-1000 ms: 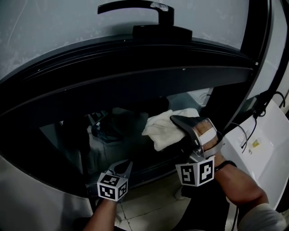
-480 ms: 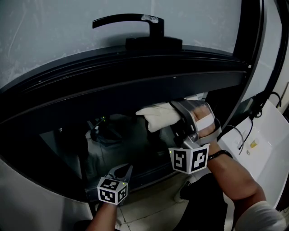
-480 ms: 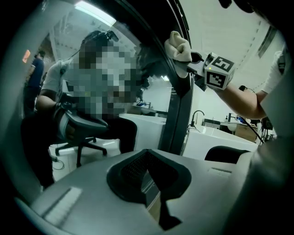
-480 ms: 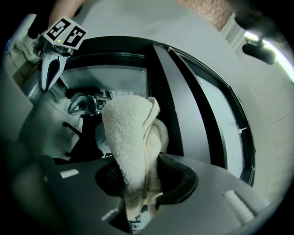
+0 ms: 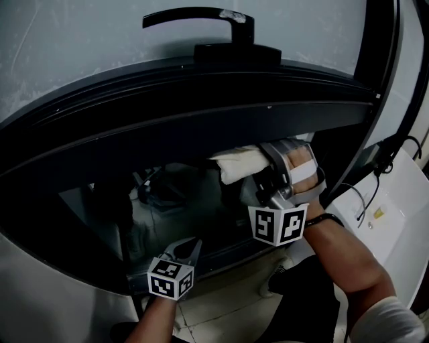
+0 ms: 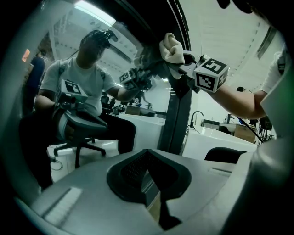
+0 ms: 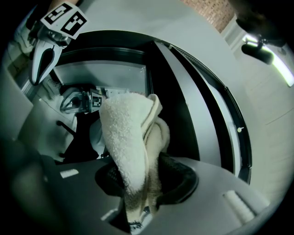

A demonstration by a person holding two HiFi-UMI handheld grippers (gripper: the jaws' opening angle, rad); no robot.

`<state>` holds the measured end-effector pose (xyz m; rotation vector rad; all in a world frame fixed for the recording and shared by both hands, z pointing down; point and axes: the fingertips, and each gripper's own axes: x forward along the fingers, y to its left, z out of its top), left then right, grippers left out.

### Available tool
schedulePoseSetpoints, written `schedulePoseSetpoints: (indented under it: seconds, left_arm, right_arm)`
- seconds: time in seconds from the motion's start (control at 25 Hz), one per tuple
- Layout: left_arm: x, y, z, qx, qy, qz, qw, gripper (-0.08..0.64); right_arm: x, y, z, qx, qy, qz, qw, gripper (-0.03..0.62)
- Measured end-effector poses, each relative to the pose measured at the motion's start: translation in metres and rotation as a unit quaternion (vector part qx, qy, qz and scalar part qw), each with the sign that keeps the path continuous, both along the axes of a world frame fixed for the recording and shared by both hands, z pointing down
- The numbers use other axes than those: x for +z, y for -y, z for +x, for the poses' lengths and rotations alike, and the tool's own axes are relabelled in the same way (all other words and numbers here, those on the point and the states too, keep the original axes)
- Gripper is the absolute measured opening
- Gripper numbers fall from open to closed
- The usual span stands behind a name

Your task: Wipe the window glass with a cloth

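One cream cloth sits pinched between the fingers of the right gripper, pressed to the window glass beneath the one dark frame. The left gripper, fingers together on nothing, hangs lower, well apart.

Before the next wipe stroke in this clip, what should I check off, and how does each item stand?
1. Cream terry cloth clamped in the right gripper jaws: ok.
2. Cloth pressed flat on the window glass: cannot tell.
3. Left gripper jaws together, nothing between them: ok.
4. Left gripper low, apart from the cloth: ok.
5. Black lever handle above, apart from the cloth: ok.
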<state>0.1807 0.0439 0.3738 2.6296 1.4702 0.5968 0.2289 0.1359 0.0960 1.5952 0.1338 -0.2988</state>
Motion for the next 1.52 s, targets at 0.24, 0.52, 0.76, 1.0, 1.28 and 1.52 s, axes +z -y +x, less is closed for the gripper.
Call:
schedulePoseSetpoints:
  seconds: [0.24,0.52,0.76,1.0,1.28,1.52]
  left_arm:
    - [0.002,-0.008,-0.001,0.007,0.001,0.002,1.0,0.017]
    - [0.003,-0.009,0.002,0.008,0.002,0.002,1.0,0.017]
    - [0.001,-0.003,0.001,0.019,-0.009,-0.001,0.9998,0.017]
    - [0.001,0.001,0.005,0.023,-0.016,-0.003,0.9996,0.017]
    - [0.001,0.0,0.004,0.028,-0.017,-0.001,0.9995,0.017]
    - [0.006,0.001,0.007,0.03,-0.015,0.002,0.9995,0.017]
  right_arm:
    - [0.0,0.0,0.001,-0.014,-0.008,0.028,0.999,0.141]
    - [0.002,0.004,0.001,-0.015,-0.004,0.009,1.0,0.13]
    - [0.002,0.023,-0.005,-0.022,-0.033,0.012,0.999,0.126]
    - [0.0,0.032,-0.007,-0.036,-0.061,0.043,0.997,0.121]
    - [0.0,0.037,-0.008,-0.04,-0.081,0.07,0.994,0.114]
    - [0.01,0.039,-0.007,-0.049,-0.091,0.075,0.992,0.112]
